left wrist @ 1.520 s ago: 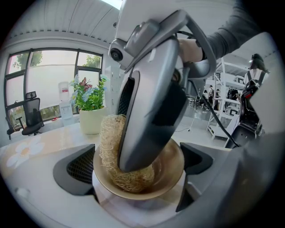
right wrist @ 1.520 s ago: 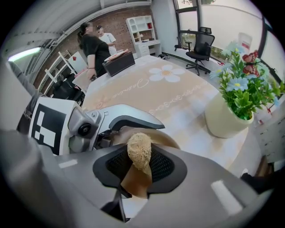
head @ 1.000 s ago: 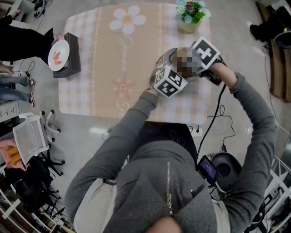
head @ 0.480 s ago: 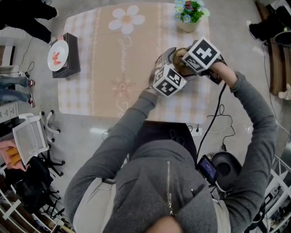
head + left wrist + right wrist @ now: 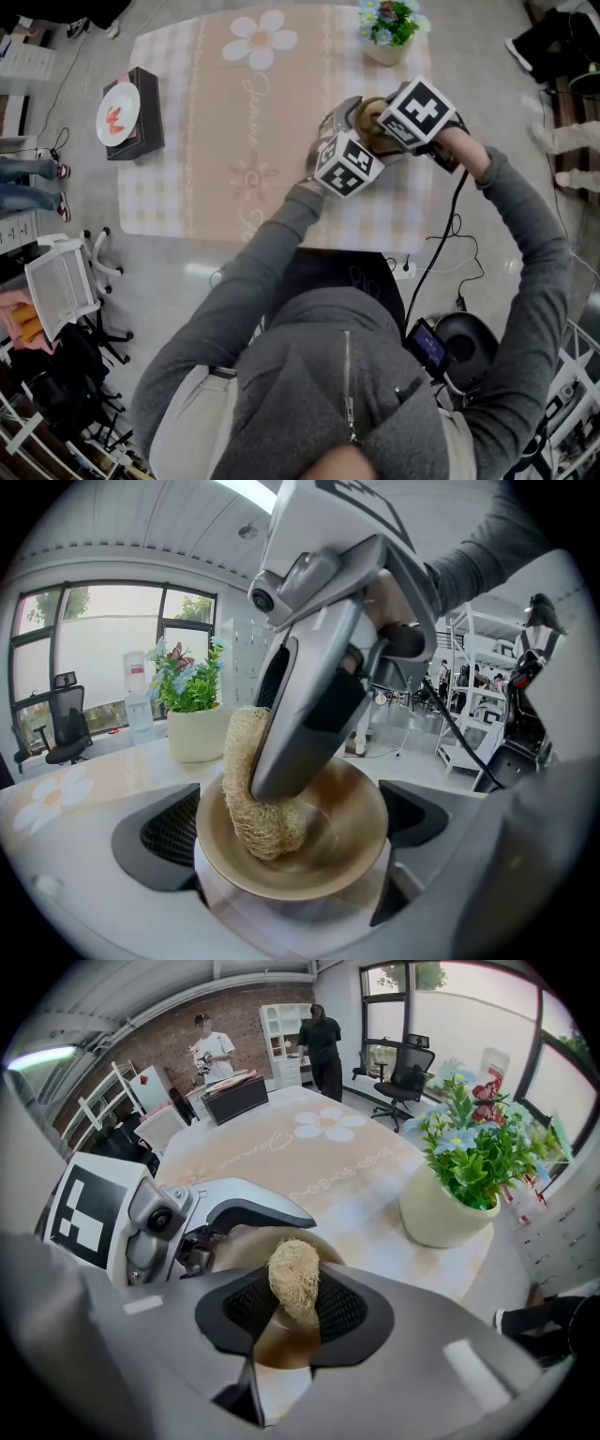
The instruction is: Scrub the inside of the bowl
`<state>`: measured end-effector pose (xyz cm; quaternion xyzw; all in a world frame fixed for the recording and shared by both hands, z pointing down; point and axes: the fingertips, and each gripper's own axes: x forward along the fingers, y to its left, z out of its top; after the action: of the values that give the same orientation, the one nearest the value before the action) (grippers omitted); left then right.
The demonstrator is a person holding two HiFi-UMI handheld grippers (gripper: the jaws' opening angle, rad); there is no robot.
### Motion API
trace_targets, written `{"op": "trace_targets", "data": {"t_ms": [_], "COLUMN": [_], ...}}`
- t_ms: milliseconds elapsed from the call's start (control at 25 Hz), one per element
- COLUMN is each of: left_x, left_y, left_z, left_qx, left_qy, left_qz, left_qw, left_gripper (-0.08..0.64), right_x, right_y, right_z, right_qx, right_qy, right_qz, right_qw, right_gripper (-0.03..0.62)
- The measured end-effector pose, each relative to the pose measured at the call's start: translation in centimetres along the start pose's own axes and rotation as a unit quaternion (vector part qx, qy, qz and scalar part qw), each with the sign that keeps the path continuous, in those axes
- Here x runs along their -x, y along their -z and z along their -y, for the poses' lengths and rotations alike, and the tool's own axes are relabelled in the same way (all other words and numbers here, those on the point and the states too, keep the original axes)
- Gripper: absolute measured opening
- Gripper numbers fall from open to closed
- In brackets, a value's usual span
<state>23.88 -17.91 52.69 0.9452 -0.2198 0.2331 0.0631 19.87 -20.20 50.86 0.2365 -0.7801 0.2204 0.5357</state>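
A brass-coloured bowl (image 5: pixel 323 832) sits between the two dark pads of my left gripper (image 5: pixel 291 855), which is shut on its sides. My right gripper (image 5: pixel 295 1312) comes down into the bowl from above, shut on a tan loofah scrubber (image 5: pixel 293 1277). The scrubber (image 5: pixel 255 803) presses against the bowl's inner left wall. In the head view both grippers meet at the table's right side: the left gripper (image 5: pixel 345 141) and the right gripper (image 5: pixel 398 120) with the bowl (image 5: pixel 373 114) mostly hidden under them.
A white pot of flowers (image 5: pixel 392 33) stands just beyond the bowl on the table (image 5: pixel 234 141). A black box with a white plate (image 5: pixel 129 114) sits at the table's far left. Two people (image 5: pixel 319 1035) stand far off by shelves. A cable (image 5: pixel 441 253) hangs off the near edge.
My right gripper has shifted a little to the left over the bowl with the scrubber. The left gripper has barely moved. The person at the top left has walked out of view.
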Motion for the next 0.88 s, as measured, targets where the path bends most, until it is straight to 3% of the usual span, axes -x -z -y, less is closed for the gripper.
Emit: {"op": "trace_targets", "data": {"t_ms": [880], "left_x": [0.0], "left_y": [0.1], "left_z": [0.0], "left_qx": [0.001], "left_qy": [0.0], "left_qz": [-0.001], "left_qw": [1.0], "left_gripper": [0.584], "right_x": [0.8], "right_y": [1.9], "right_z": [0.2], "right_qx": [0.005], "right_qy": [0.015], "right_qz": [-0.02], "right_qw": [1.0], "right_gripper": [0.103]}}
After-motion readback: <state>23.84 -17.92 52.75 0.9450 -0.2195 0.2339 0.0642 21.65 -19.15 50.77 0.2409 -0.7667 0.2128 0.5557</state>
